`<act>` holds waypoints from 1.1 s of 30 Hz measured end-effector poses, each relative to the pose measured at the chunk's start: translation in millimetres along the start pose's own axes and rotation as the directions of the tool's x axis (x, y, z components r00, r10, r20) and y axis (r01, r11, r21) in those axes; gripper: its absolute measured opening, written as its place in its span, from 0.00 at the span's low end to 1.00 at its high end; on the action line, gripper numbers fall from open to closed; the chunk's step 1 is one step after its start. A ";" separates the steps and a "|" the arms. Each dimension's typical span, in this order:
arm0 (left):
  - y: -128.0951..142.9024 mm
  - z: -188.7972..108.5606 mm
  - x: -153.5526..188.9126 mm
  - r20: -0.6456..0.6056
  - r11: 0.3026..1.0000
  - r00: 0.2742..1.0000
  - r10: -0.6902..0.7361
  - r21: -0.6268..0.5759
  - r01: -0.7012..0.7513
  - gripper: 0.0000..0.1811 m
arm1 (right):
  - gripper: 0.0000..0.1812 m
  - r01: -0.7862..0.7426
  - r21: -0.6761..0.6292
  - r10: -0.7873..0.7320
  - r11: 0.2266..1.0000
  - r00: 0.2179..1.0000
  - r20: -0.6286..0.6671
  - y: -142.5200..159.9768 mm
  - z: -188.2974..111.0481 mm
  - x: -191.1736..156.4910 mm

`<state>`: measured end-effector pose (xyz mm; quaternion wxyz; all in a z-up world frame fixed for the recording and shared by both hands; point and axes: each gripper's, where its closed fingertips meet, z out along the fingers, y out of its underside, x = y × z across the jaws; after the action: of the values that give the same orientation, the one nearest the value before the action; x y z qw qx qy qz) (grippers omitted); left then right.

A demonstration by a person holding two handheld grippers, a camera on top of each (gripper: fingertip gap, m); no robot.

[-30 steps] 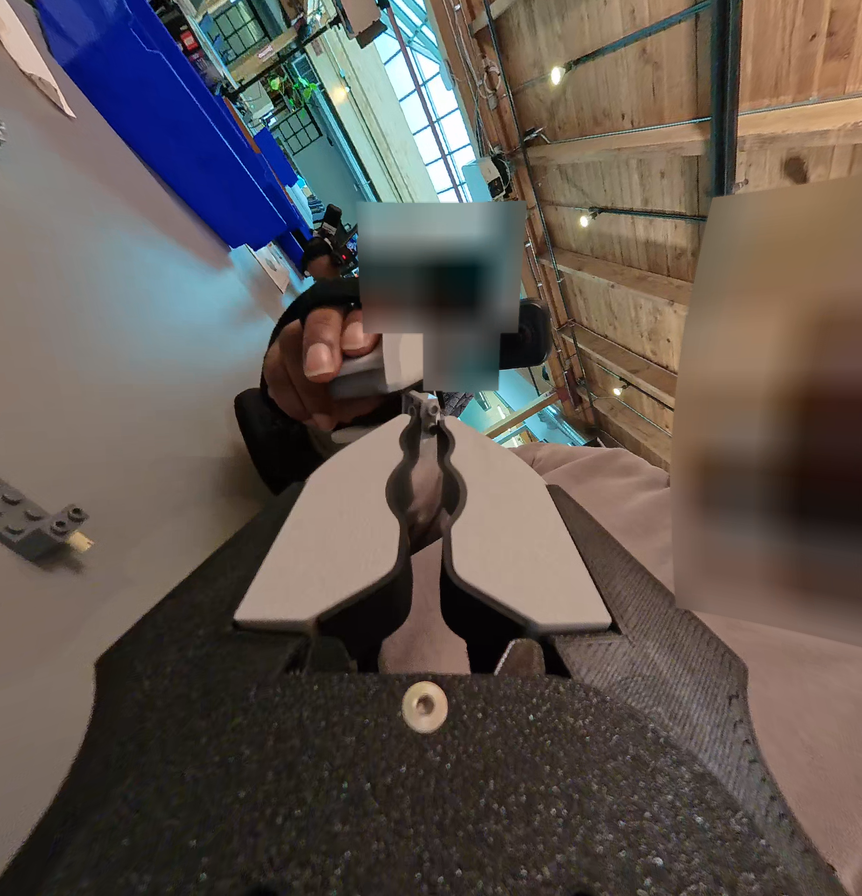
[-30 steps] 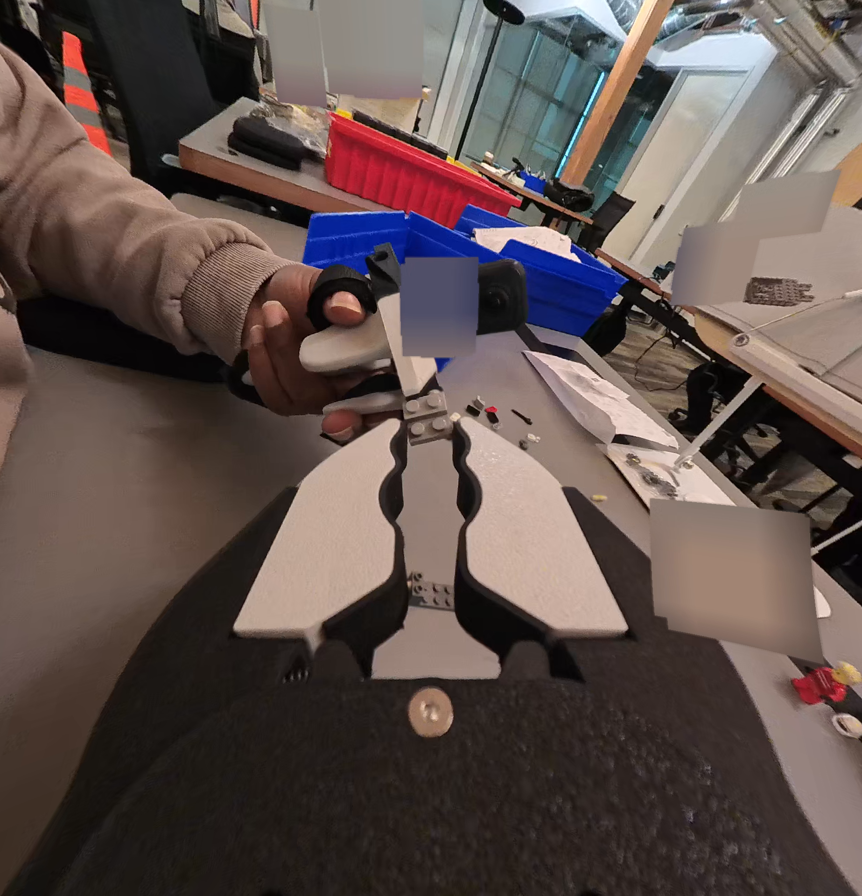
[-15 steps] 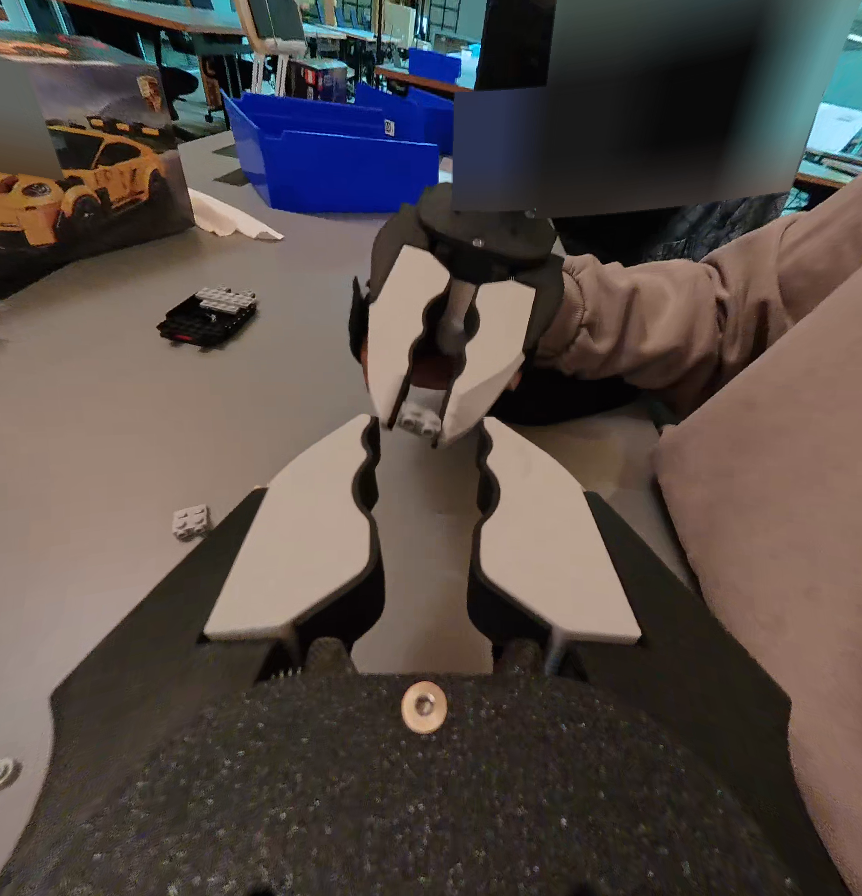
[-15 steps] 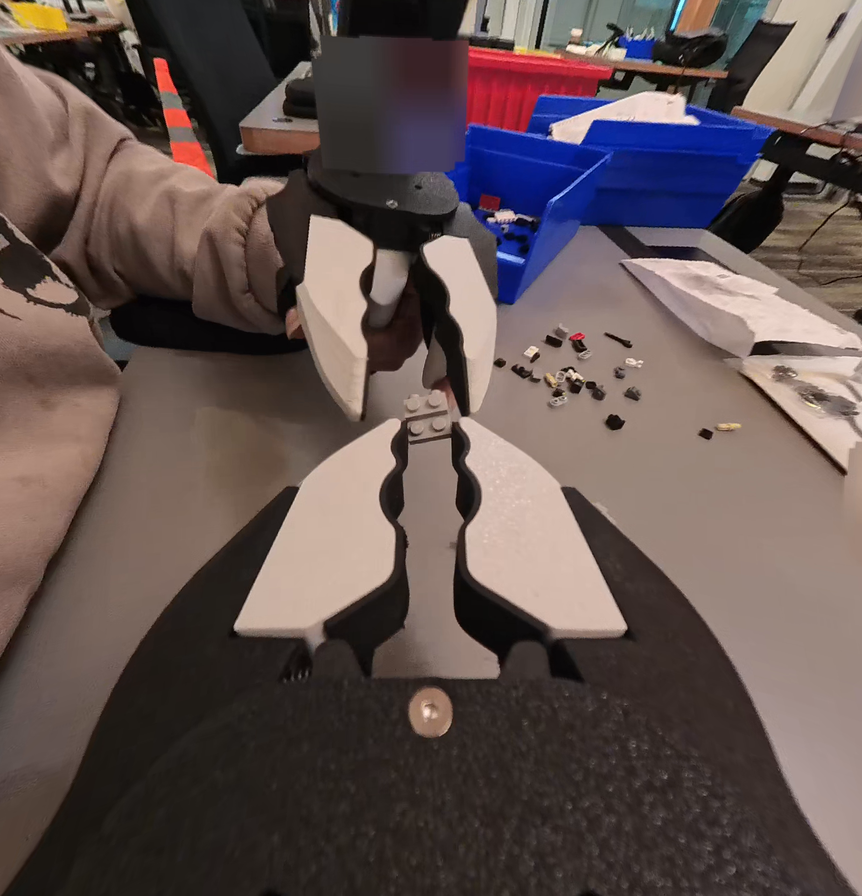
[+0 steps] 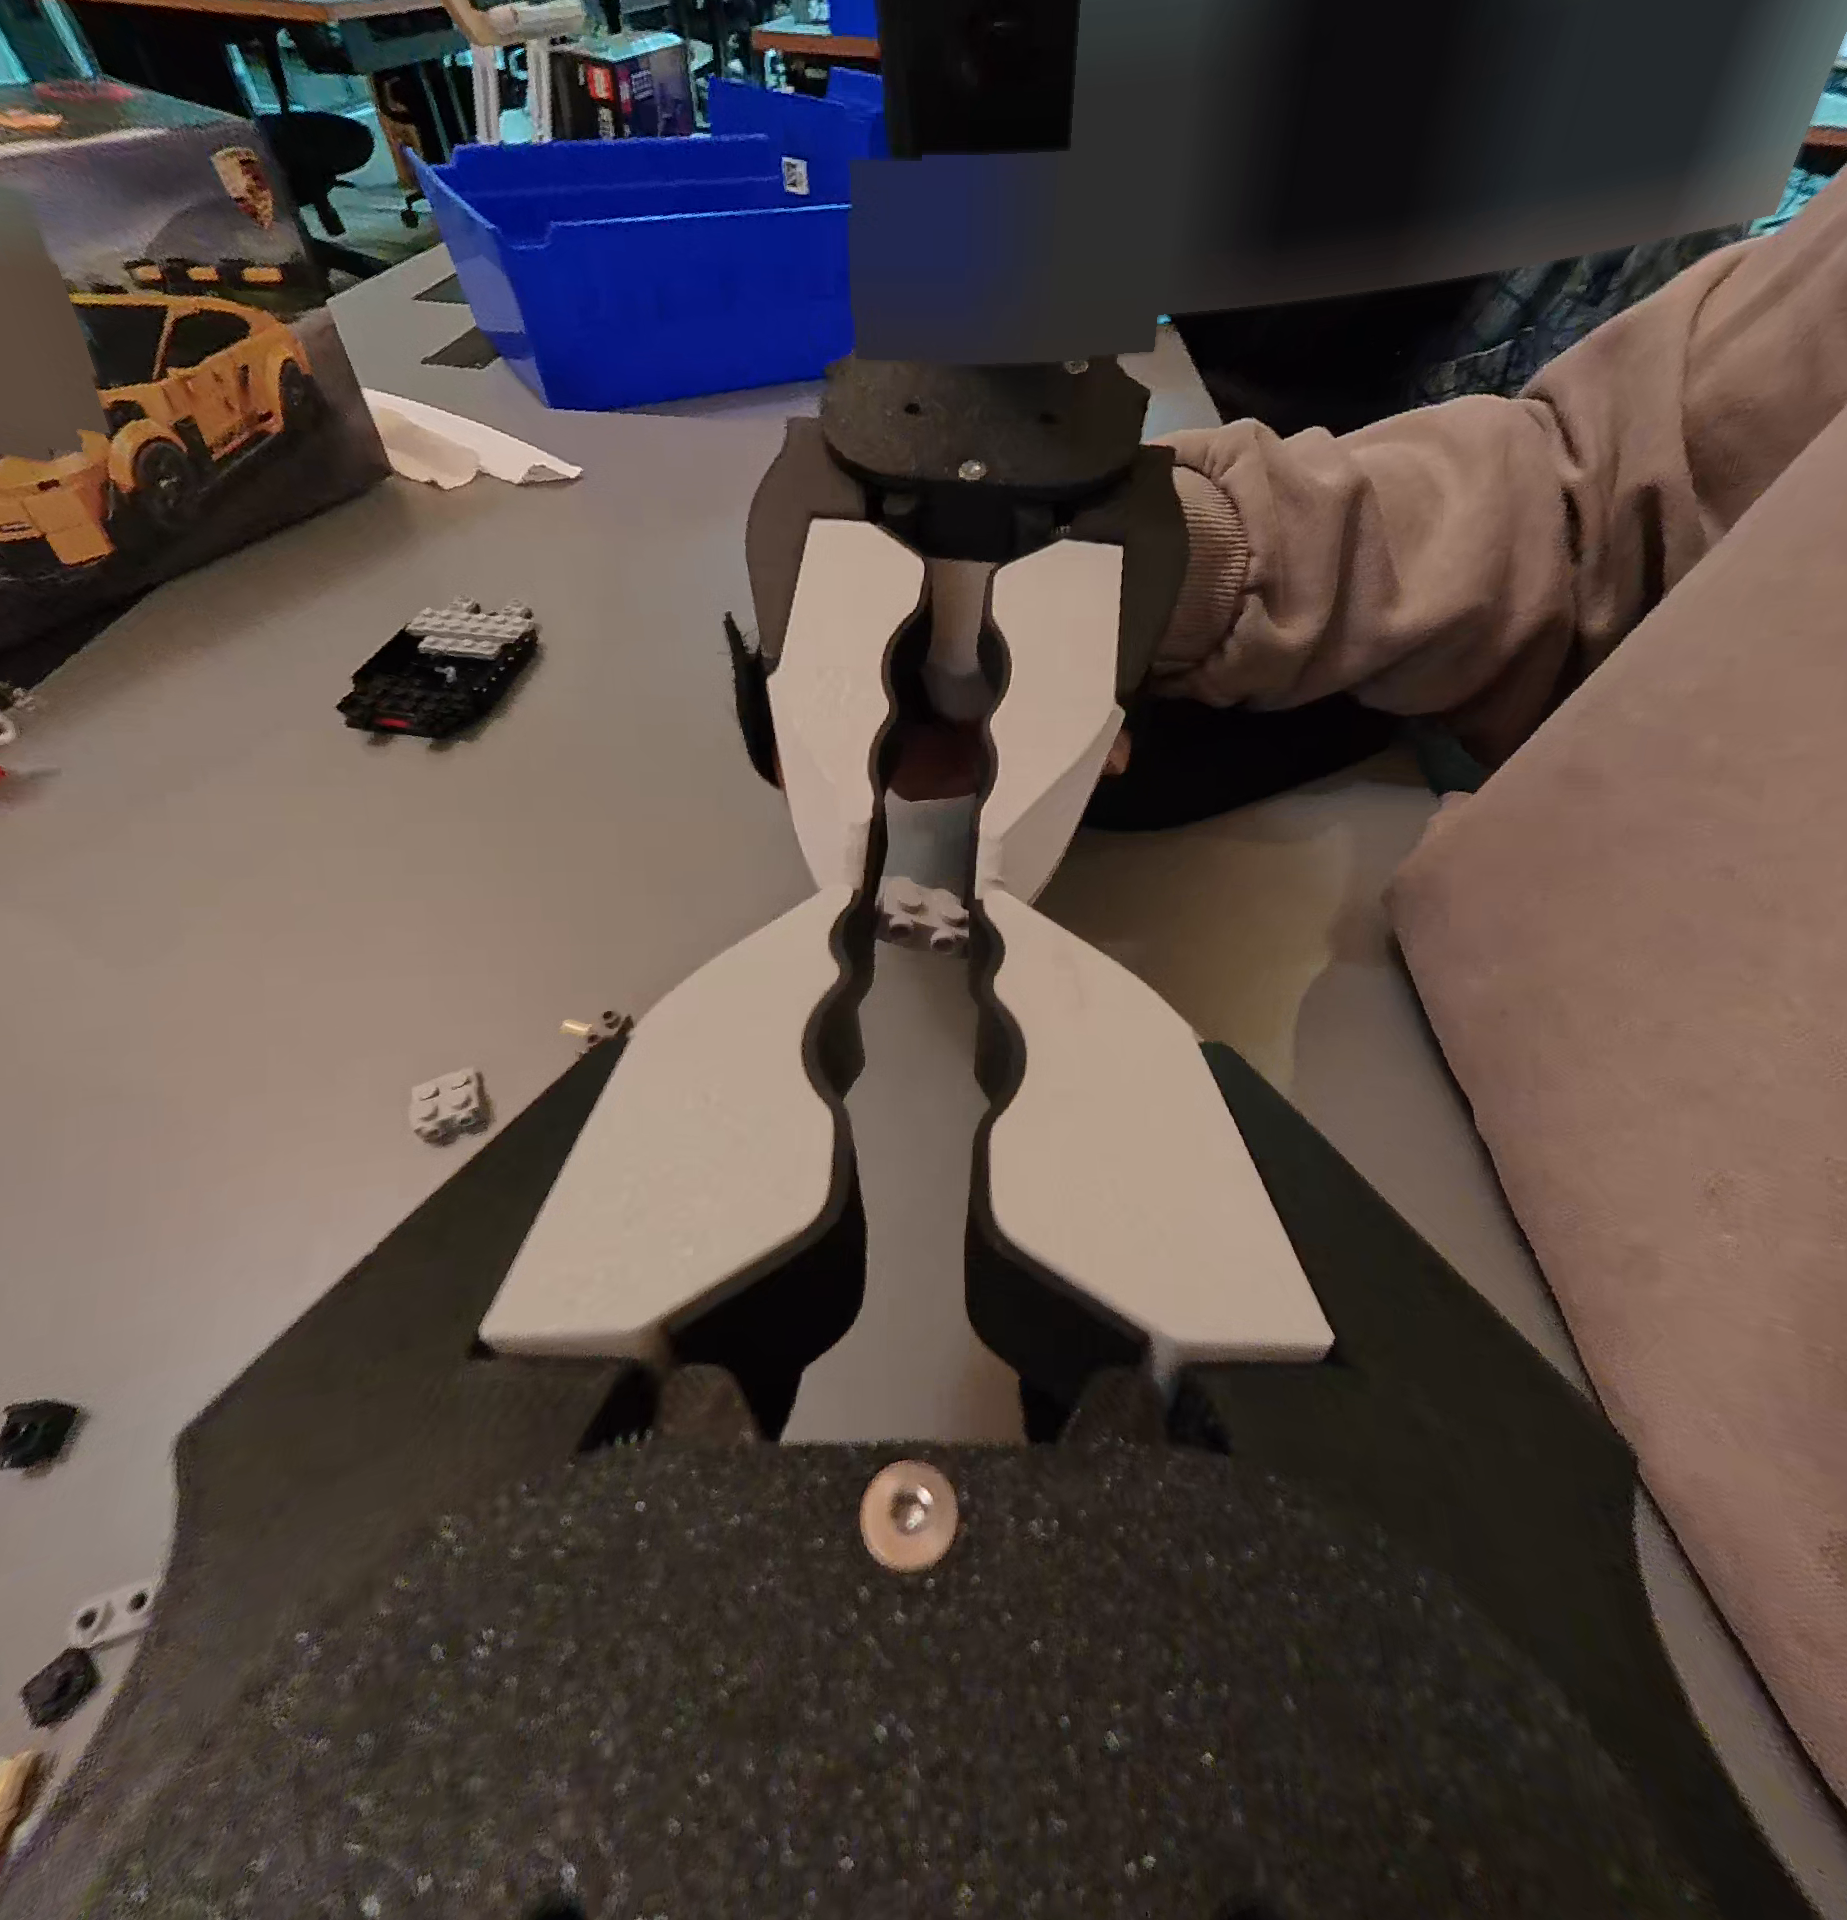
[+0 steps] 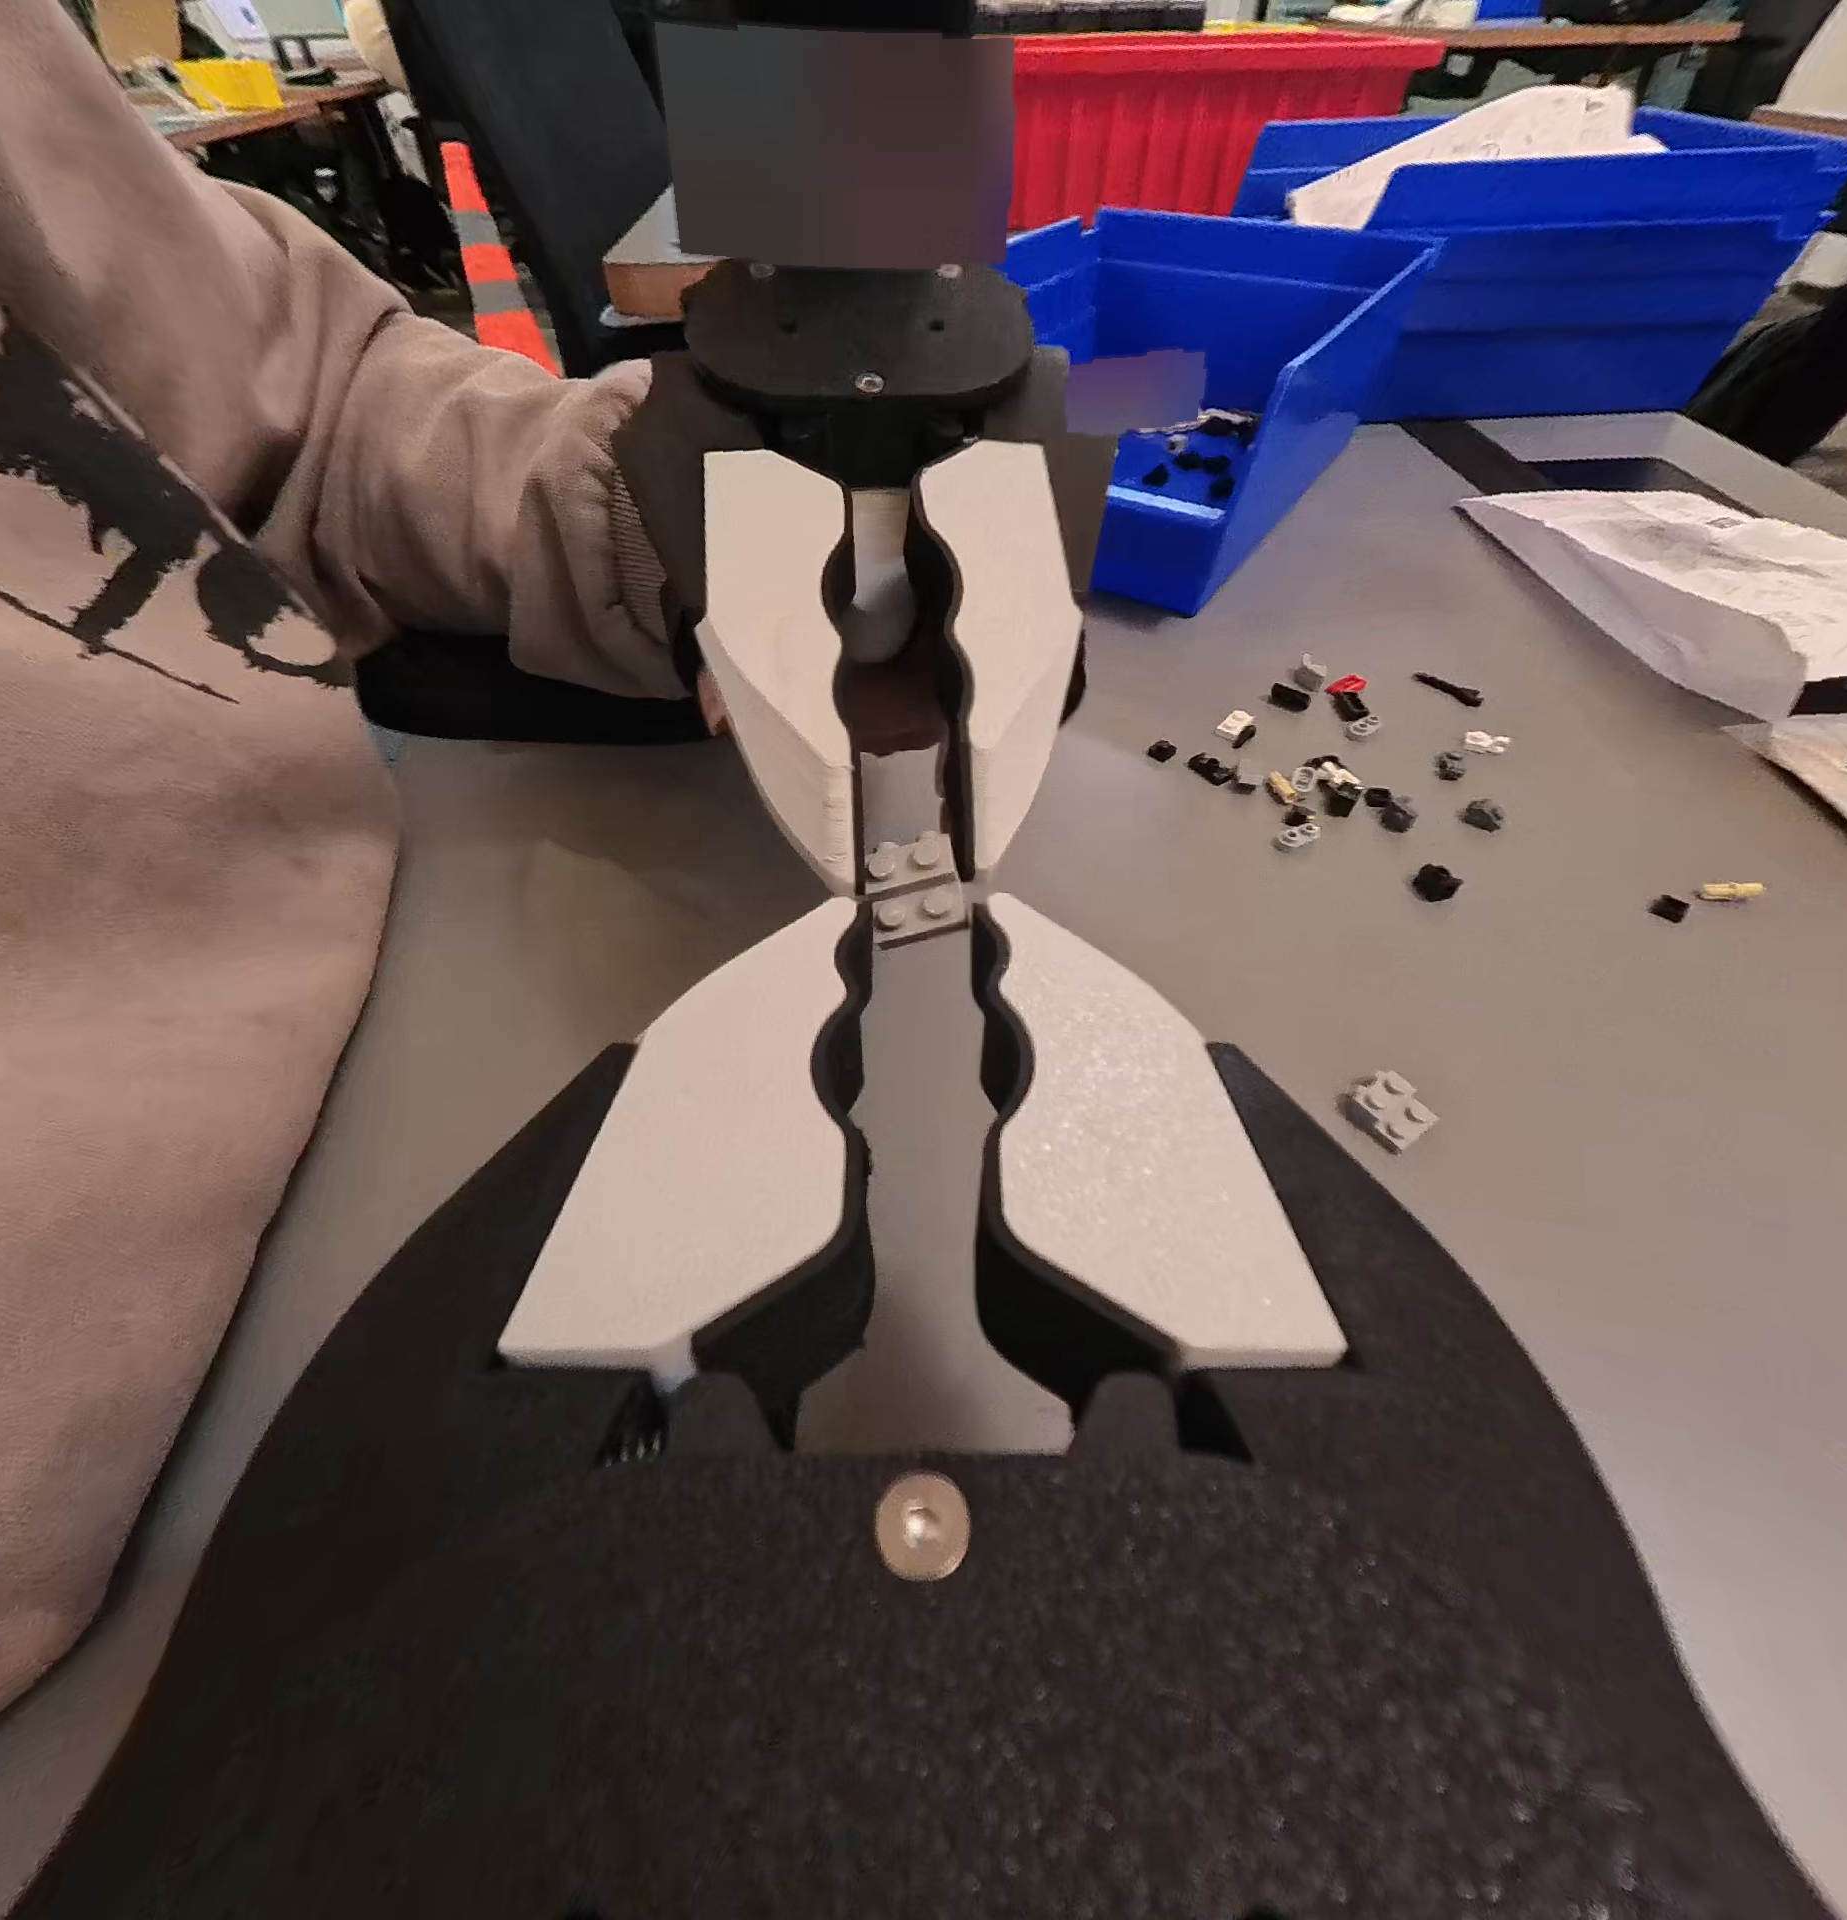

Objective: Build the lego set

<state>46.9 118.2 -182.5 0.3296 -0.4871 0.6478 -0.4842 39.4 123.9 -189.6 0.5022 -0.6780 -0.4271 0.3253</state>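
A small grey lego assembly is held in the air between both grippers, which face each other tip to tip. In the right wrist view my right gripper is shut on its darker grey plate. The left gripper, seen opposite, grips the lighter studded plate. In the left wrist view my left gripper is closed narrowly around the same grey piece, with the right gripper pointing down onto it. A black and grey partial build lies on the grey table to the left.
A loose grey brick lies near the left gripper; it also shows in the right wrist view. Several small parts are scattered to the right, near paper sheets. Blue bins and the set's box stand behind. The person's sleeves are close. Only a small space, under 4 cm, lies between the two pairs of fingers.
Both grippers swung from sideways to level above the table. The left gripper opened half a second ago and has now closed on the grey piece that the right gripper kept holding.
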 end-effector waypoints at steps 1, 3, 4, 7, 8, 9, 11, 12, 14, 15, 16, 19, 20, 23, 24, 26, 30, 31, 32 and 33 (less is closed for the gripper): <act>0.1 -1.2 -3.6 0.017 1.000 1.000 -0.010 0.000 0.010 0.10 | 0.13 0.000 0.004 0.001 1.000 1.000 -0.031 0.1 -1.2 5.3; 3.4 -4.6 -13.5 0.045 0.999 0.998 -0.049 -0.005 0.050 0.10 | 0.16 -0.014 -0.027 0.011 1.000 0.992 -0.125 7.3 -6.4 23.5; 7.4 -6.4 -20.2 0.067 0.998 0.996 -0.064 -0.015 0.065 0.10 | 0.16 -0.027 -0.071 0.013 0.997 0.981 -0.195 16.2 -9.6 36.9; 25.8 -10.0 -36.7 0.113 0.991 0.988 -0.103 -0.074 0.112 0.09 | 0.16 -0.089 -0.194 0.023 0.977 0.948 -0.317 45.4 -15.8 62.8; 33.9 -9.6 -38.9 0.110 0.986 0.987 -0.119 -0.104 0.130 0.09 | 0.16 -0.123 -0.211 0.045 0.970 0.938 -0.343 52.3 -16.0 68.1; 40.6 -8.5 -41.0 0.112 0.982 0.985 -0.130 -0.123 0.143 0.09 | 0.15 -0.154 -0.225 0.065 0.962 0.930 -0.361 58.4 -15.4 72.1; 45.4 -4.2 -38.2 0.079 0.980 0.986 -0.147 -0.120 0.156 0.09 | 0.14 -0.182 -0.246 0.072 0.952 0.915 -0.397 67.0 -13.6 79.3; 46.7 -2.1 -37.6 0.076 0.979 0.985 -0.155 -0.120 0.163 0.09 | 0.14 -0.177 -0.272 0.052 0.946 0.909 -0.414 71.4 -12.9 83.3; 50.8 1.0 -37.9 0.082 0.977 0.985 -0.153 -0.137 0.163 0.09 | 0.13 -0.132 -0.317 -0.008 0.939 0.915 -0.403 74.0 -7.9 86.9; 51.9 2.0 -37.6 0.080 0.977 0.985 -0.152 -0.140 0.162 0.09 | 0.13 -0.092 -0.327 -0.045 0.941 0.921 -0.386 72.0 -4.2 87.6; 52.2 2.7 -37.2 0.076 0.977 0.985 -0.154 -0.138 0.164 0.09 | 0.13 -0.046 -0.336 -0.080 0.941 0.932 -0.353 70.2 0.3 85.8; 50.8 2.2 -38.4 0.074 0.977 0.983 -0.167 -0.124 0.175 0.09 | 0.13 -0.013 -0.403 -0.109 0.915 0.954 -0.279 78.5 8.9 84.0; 50.4 1.6 -39.0 0.073 0.976 0.982 -0.172 -0.120 0.180 0.09 | 0.13 -0.013 -0.396 -0.103 0.918 0.958 -0.269 76.9 10.3 84.8; 50.5 0.4 -41.6 0.081 0.974 0.979 -0.187 -0.115 0.195 0.09 | 0.11 -0.001 -0.406 -0.103 0.914 0.967 -0.234 77.0 11.7 88.5; 50.7 0.1 -42.3 0.083 0.973 0.978 -0.191 -0.114 0.200 0.09 | 0.09 0.011 -0.416 -0.114 0.909 0.968 -0.223 77.1 11.7 90.1; 49.8 -0.4 -42.8 0.083 0.973 0.977 -0.196 -0.105 0.204 0.09 | 0.06 0.045 -0.434 -0.138 0.900 0.973 -0.183 76.5 13.3 91.0; 49.3 -0.6 -43.2 0.084 0.973 0.977 -0.198 -0.100 0.206 0.09 | 0.05 0.115 -0.453 -0.178 0.884 0.979 -0.101 74.5 19.0 88.7; 49.4 -0.7 -43.4 0.086 0.973 0.976 -0.198 -0.099 0.206 0.09 | 0.05 0.119 -0.453 -0.181 0.884 0.979 -0.095 74.0 20.4 88.7; 49.5 -0.7 -43.7 0.088 0.974 0.976 -0.198 -0.099 0.206 0.09 | 0.05 0.118 -0.448 -0.179 0.886 0.979 -0.097 73.6 21.7 88.8; 49.6 -0.7 -43.9 0.089 0.974 0.976 -0.197 -0.097 0.206 0.09 | 0.05 0.115 -0.440 -0.175 0.891 0.980 -0.099 73.2 22.6 88.1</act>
<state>44.3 163.0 -231.2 0.2778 -0.5859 0.6064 -0.4603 75.5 203.3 -267.3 0.3902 -0.7590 -0.5028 0.1374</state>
